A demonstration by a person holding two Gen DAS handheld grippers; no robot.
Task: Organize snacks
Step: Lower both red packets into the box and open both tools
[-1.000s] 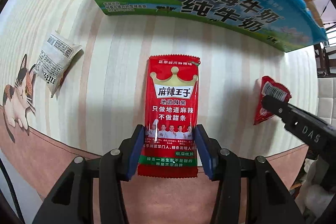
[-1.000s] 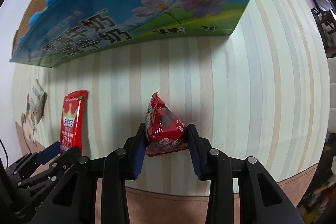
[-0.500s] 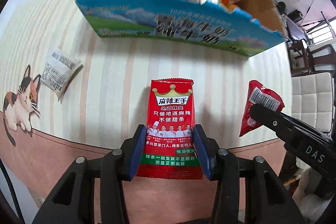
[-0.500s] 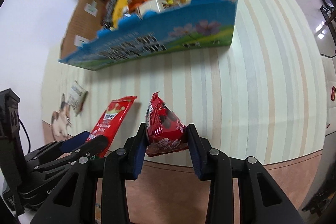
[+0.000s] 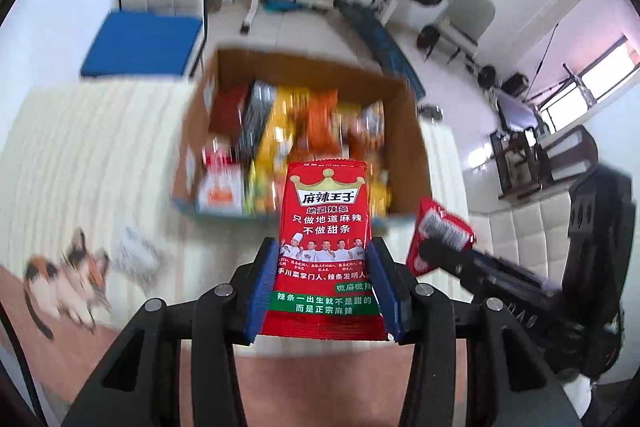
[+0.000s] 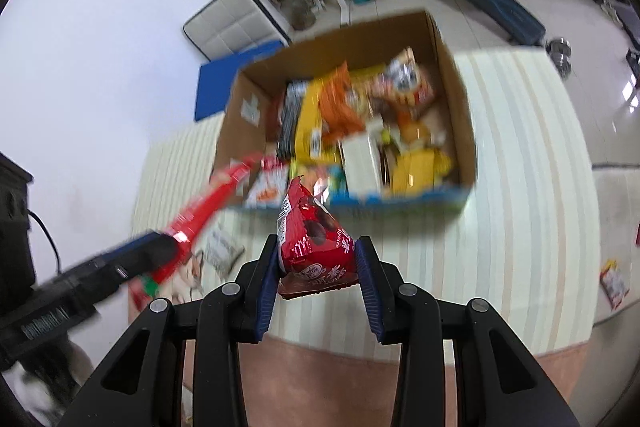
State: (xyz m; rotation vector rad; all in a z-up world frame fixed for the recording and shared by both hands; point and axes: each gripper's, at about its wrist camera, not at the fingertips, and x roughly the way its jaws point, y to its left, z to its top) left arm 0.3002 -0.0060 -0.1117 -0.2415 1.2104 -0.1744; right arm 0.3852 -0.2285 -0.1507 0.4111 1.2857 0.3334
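Note:
My left gripper [image 5: 324, 287] is shut on a flat red spicy-strip packet [image 5: 325, 227] and holds it in the air in front of the open cardboard snack box [image 5: 416, 147]. My right gripper [image 6: 316, 279] is shut on a small red chocolate snack pack [image 6: 312, 247], also lifted, just before the box's blue front wall [image 6: 400, 201]. The box is full of orange, yellow and red snack bags. Each gripper shows in the other's view: the right one [image 5: 432, 251] and the left one [image 6: 168, 251].
A small white snack packet [image 5: 136, 255] lies on the striped tablecloth near the cat print [image 5: 64, 279]. Another red packet [image 6: 614, 283] lies at the table's right edge. Gym equipment and chairs stand behind the table.
Both grippers have risen well above the table with their packets. The view now looks down into the open box instead of at its front wall.

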